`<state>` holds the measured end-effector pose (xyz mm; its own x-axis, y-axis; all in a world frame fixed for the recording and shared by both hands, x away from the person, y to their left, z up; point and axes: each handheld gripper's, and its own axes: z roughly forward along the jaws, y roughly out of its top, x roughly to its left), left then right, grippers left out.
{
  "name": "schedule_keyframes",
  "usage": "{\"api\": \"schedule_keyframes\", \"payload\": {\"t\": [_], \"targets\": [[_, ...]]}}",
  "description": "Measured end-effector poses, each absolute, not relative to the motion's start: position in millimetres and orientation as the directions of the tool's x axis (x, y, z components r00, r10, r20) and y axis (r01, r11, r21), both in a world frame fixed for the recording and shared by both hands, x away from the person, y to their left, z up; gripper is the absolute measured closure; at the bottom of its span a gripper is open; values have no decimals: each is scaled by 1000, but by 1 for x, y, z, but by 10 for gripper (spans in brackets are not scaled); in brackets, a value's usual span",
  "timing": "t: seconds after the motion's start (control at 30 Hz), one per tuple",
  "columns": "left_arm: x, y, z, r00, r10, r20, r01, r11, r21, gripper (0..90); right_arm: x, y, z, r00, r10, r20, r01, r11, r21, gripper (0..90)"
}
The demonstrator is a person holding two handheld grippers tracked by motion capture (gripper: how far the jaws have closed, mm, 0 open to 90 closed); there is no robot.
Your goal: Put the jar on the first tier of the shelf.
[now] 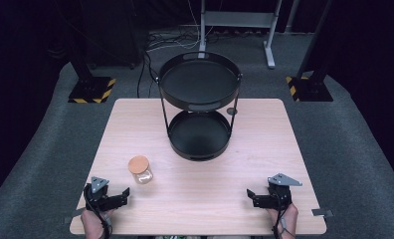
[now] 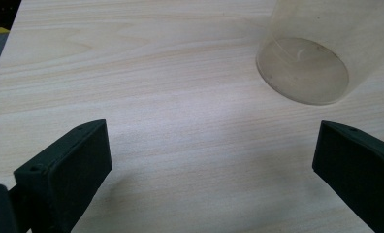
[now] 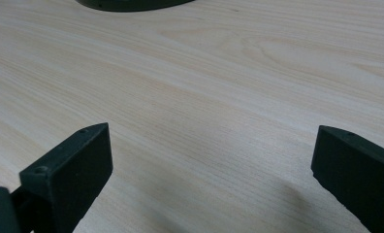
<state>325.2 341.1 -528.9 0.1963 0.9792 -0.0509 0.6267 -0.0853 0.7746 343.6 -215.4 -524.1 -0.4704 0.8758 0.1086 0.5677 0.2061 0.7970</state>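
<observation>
My two grippers, left [image 1: 116, 197] and right [image 1: 258, 197], bottom of frame, jaws apart, empty. One jar [image 1: 141, 170] centre-left, one two-tier tray stand [image 1: 199, 107] upper centre.

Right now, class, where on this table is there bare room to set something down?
Bare wood lies between the left tongs and right tongs, right of the jar, and along the table either side of the two-tier tray. It is tightest between jar and left tongs.

high view looks down; claw views skim the table [image 1: 264, 149] closely
</observation>
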Motion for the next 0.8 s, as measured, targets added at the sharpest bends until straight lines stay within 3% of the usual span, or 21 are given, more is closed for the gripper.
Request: {"api": "schedule_keyframes", "payload": {"t": [0.3,0.5,0.8], "targets": [[326,340,-529,194,980,-42,634,-92,768,4,345,-215,-524,-479,871,112,572,213,792,6],[327,334,-529,214,977,16,639,-153,754,4,345,-215,-524,-477,872,112,574,212,791,7],[326,335,-529,226,974,9,637,-155,755,4,346,-215,-525,-480,870,114,578,217,786,7]]}}
